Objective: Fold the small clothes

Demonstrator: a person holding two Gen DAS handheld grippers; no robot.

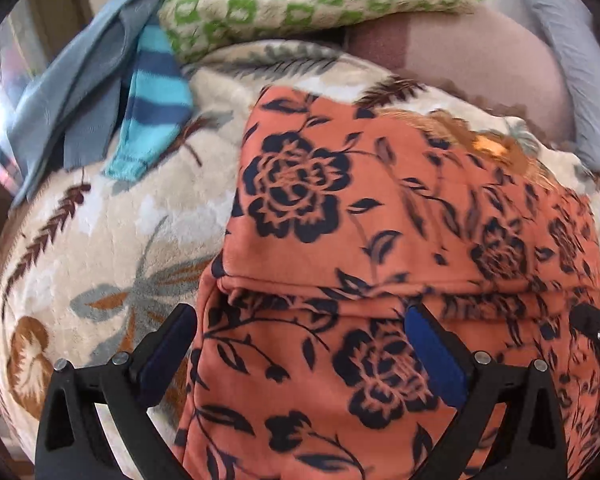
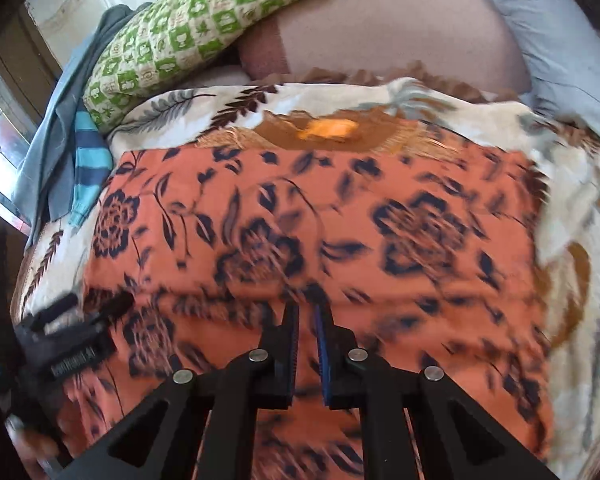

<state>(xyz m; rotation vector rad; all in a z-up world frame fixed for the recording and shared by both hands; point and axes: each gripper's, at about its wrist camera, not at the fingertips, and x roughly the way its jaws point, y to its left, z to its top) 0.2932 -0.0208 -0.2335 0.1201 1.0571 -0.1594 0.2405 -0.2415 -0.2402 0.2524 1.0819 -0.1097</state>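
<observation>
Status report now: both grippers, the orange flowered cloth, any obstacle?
Left gripper open, holding nothing. Right gripper shut; grip on cloth unclear. Orange flowered cloth spread on blanket, near edge folded over. Nothing in the way.

We see one orange garment [image 1: 400, 216] with a dark navy flower and leaf print. It lies spread out on a cream blanket [image 1: 100, 248] with leaf patterns. A straight folded edge crosses it near its front side, so one layer lies flat over another. The right wrist view is blurred.
</observation>
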